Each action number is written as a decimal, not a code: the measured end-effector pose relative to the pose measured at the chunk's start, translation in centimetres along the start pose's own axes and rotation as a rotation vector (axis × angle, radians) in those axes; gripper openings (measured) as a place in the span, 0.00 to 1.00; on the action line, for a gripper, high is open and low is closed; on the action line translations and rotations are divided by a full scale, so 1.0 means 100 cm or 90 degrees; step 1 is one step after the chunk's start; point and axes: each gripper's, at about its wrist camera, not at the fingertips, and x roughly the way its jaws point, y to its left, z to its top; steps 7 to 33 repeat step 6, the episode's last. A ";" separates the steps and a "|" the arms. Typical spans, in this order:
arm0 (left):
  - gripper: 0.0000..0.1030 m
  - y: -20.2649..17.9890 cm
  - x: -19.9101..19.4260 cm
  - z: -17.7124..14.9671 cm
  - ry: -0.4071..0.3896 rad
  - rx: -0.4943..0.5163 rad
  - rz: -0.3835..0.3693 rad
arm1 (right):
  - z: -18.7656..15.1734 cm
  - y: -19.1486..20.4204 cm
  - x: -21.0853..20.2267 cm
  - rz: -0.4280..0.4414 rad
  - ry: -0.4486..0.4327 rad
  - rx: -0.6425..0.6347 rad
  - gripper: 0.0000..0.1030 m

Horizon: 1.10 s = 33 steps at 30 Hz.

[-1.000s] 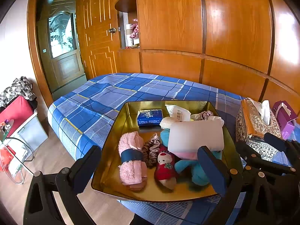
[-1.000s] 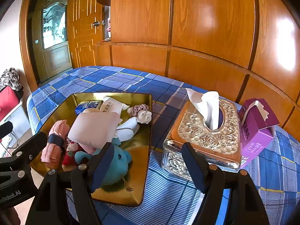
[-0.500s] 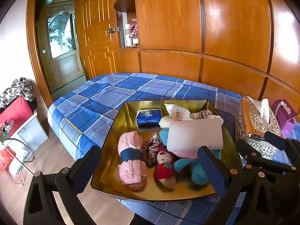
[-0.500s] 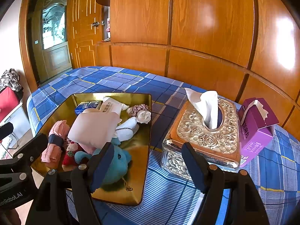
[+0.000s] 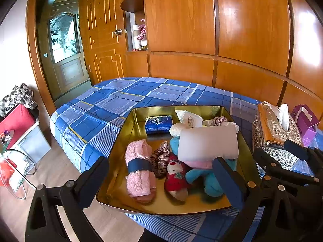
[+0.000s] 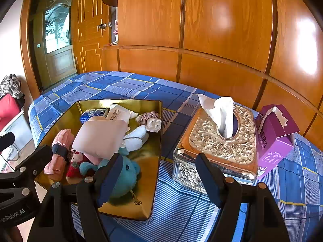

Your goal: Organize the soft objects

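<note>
We kept both tongs spread wide and empty: the left tongs hung over the near edge of the gold tray, the right tongs between tray and tissue box. The soft things lay heaped in the tray on the bed: pink towel, red doll, blue plush and white pad. We judged that pulling from underneath could topple the pad. The left tongs' frame read "enRobot.AI"; the packet's characters stayed illegible.

This is a bedroom in a home. A bed under a blue plaid sheet stands against glossy wooden wardrobe panels, beside a panelled wooden door with a knob.
</note>
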 end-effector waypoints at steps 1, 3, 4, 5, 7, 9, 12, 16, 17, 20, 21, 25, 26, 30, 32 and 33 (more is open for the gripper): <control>1.00 0.000 0.000 0.000 -0.001 0.001 -0.002 | 0.000 0.000 0.000 -0.001 -0.001 0.000 0.73; 1.00 0.000 -0.002 -0.002 -0.009 0.001 0.004 | 0.000 0.000 -0.001 -0.002 -0.003 0.000 0.73; 1.00 -0.001 -0.003 -0.002 -0.013 0.002 0.006 | 0.000 0.000 -0.001 -0.002 -0.004 0.001 0.73; 1.00 -0.001 -0.003 -0.002 -0.011 0.003 0.001 | 0.000 -0.002 -0.003 -0.002 -0.008 0.003 0.73; 1.00 0.000 -0.002 -0.001 -0.007 0.002 -0.006 | 0.000 -0.004 -0.005 -0.005 -0.014 0.007 0.73; 1.00 0.000 -0.002 -0.001 -0.007 0.002 -0.006 | 0.000 -0.004 -0.005 -0.005 -0.014 0.007 0.73; 1.00 0.000 -0.002 -0.001 -0.007 0.002 -0.006 | 0.000 -0.004 -0.005 -0.005 -0.014 0.007 0.73; 1.00 0.000 -0.002 -0.001 -0.007 0.002 -0.006 | 0.000 -0.004 -0.005 -0.005 -0.014 0.007 0.73; 1.00 0.000 -0.002 -0.001 -0.007 0.002 -0.006 | 0.000 -0.004 -0.005 -0.005 -0.014 0.007 0.73; 1.00 0.000 -0.002 -0.001 -0.007 0.002 -0.006 | 0.000 -0.004 -0.005 -0.005 -0.014 0.007 0.73; 1.00 0.000 -0.002 -0.001 -0.007 0.002 -0.006 | 0.000 -0.004 -0.005 -0.005 -0.014 0.007 0.73; 1.00 0.000 -0.002 -0.001 -0.007 0.002 -0.006 | 0.000 -0.004 -0.005 -0.005 -0.014 0.007 0.73; 1.00 0.000 -0.002 -0.001 -0.007 0.002 -0.006 | 0.000 -0.004 -0.005 -0.005 -0.014 0.007 0.73; 1.00 0.000 -0.002 -0.001 -0.007 0.002 -0.006 | 0.000 -0.004 -0.005 -0.005 -0.014 0.007 0.73; 1.00 0.000 -0.002 -0.001 -0.007 0.002 -0.006 | 0.000 -0.004 -0.005 -0.005 -0.014 0.007 0.73; 1.00 0.000 -0.002 -0.001 -0.007 0.002 -0.006 | 0.000 -0.004 -0.005 -0.005 -0.014 0.007 0.73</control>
